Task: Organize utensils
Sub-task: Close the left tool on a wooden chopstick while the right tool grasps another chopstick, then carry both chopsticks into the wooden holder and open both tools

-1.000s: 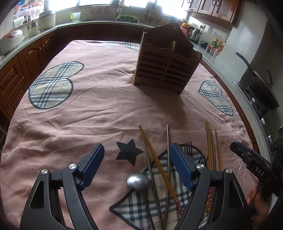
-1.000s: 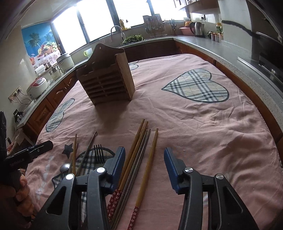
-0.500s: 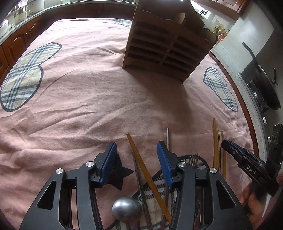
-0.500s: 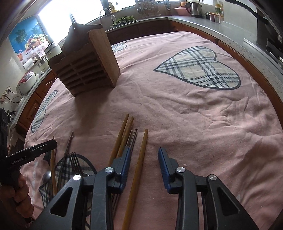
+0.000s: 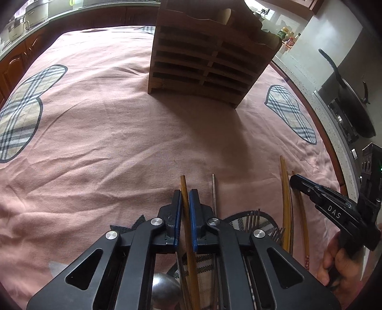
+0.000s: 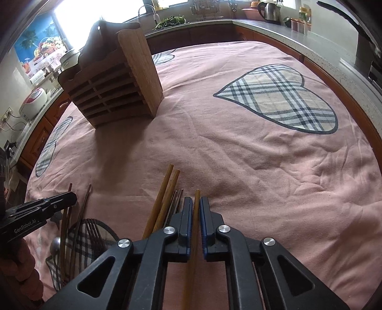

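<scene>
My left gripper [image 5: 184,193] is shut on a wooden chopstick [image 5: 183,183] that lies on the pink cloth. Beside it lie a metal chopstick [image 5: 214,190], two forks [image 5: 253,215] and a spoon [image 5: 164,293]. My right gripper [image 6: 196,201] is shut on another wooden chopstick [image 6: 196,194]. To its left lie two wooden chopsticks [image 6: 167,188] and metal chopsticks [image 6: 177,198]. The wooden utensil holder [image 5: 210,59] stands upright further back; it also shows in the right wrist view [image 6: 114,83].
The table carries a pink cloth [image 5: 107,133] with plaid hearts [image 6: 281,97]. Kitchen counters ring the table. A wok [image 5: 351,102] sits on the stove at right. A kettle [image 6: 269,10] and rice cookers [image 6: 33,102] stand on the counters.
Both grippers have moved down and forward and closed, each onto a wooden chopstick. Both were open one second ago.
</scene>
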`<state>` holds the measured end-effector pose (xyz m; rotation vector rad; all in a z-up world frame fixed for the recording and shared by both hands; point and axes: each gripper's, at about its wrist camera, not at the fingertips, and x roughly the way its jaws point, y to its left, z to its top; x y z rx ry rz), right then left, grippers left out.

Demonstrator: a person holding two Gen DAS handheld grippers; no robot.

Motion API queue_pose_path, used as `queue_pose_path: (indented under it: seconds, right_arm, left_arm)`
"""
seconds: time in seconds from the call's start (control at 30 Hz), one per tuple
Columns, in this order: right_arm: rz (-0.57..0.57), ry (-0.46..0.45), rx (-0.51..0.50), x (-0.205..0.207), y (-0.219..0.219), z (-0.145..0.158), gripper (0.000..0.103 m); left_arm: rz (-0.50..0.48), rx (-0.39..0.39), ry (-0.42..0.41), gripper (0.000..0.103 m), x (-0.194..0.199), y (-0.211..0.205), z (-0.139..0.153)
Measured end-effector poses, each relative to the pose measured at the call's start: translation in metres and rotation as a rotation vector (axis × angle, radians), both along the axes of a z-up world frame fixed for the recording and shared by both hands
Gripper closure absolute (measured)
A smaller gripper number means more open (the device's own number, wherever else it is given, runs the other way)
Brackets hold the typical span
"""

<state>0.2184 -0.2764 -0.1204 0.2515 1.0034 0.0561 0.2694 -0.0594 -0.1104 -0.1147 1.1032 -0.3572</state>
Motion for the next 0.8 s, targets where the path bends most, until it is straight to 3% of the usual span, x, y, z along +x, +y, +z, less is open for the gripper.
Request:
queue_pose_path:
  seconds: [0.3, 0.8]
  right_arm:
    - [0.021, -0.075, 0.046, -0.015, 0.000, 0.030, 0.098]
    - [0.032, -0.248, 0.050, -0.040, -0.001, 0.100, 0.098]
  left_arm:
    - [-0.003, -0.058, -0.068, 0.098, -0.012, 0.009, 0.037]
    - [0.019, -0.156, -0.270, 0.098, -0.055, 0.037, 0.113]
